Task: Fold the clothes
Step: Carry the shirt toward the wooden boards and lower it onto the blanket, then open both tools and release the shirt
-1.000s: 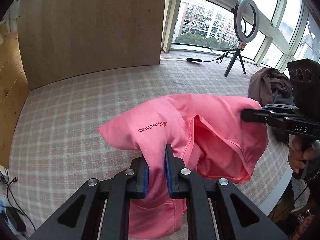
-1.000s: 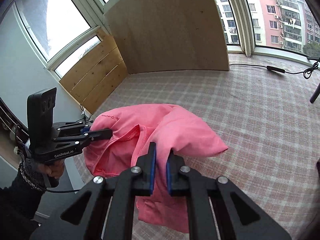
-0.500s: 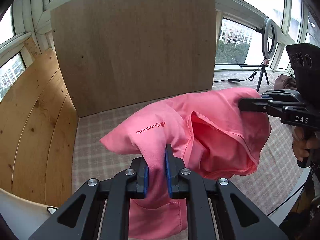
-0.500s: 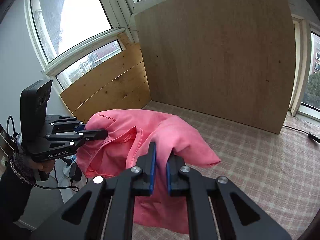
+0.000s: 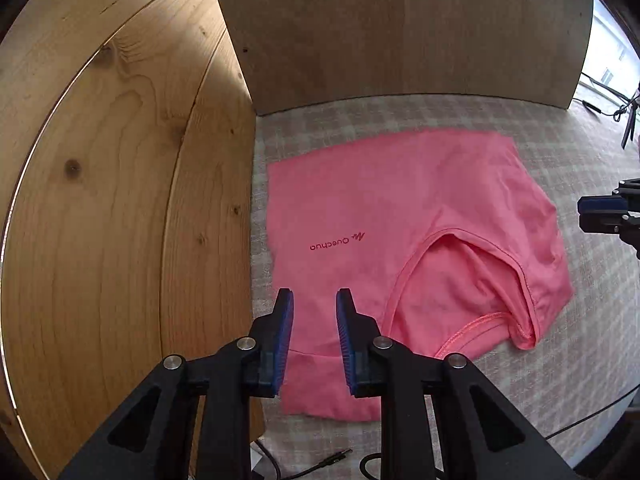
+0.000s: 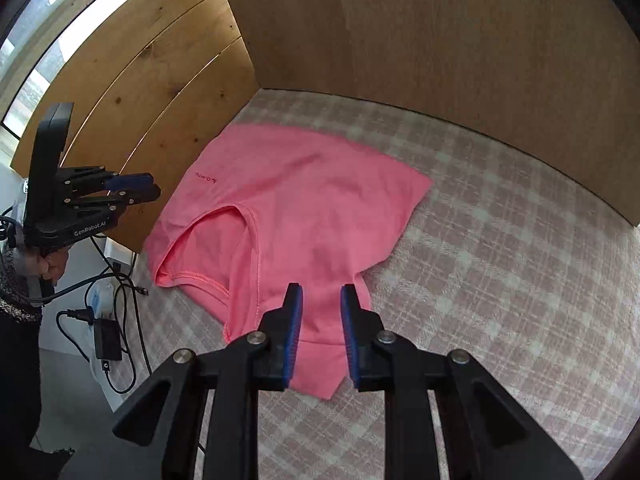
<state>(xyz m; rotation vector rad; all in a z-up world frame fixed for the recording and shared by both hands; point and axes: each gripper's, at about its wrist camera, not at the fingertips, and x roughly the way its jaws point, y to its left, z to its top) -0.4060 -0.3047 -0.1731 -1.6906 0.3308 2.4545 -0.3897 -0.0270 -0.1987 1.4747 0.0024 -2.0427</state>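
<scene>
A pink T-shirt [image 5: 384, 216] with a small dark-red logo lies spread flat on the checked cloth, neckline toward me, in the corner of the wooden panels. My left gripper [image 5: 314, 300] hovers over its near left shoulder, jaws opening, pads clear of the fabric. In the right wrist view the same pink T-shirt [image 6: 304, 204] lies below my right gripper [image 6: 321, 296], which hangs above the near right sleeve; its jaws are opening too, with nothing pressed between them. The left gripper [image 6: 136, 186] shows at that view's left edge, held by a hand.
Wooden panels [image 5: 120, 200] wall the left and back sides of the checked surface [image 6: 500, 280]. Cables and a power strip [image 6: 104, 320] lie on the floor off the left edge. The right gripper's tip [image 5: 604, 216] shows at the left view's right edge.
Both grippers carried the hanging shirt toward the wooden corner, lowered it flat onto the cloth and let go. Their jaws, shut on the fabric before, now stand apart.
</scene>
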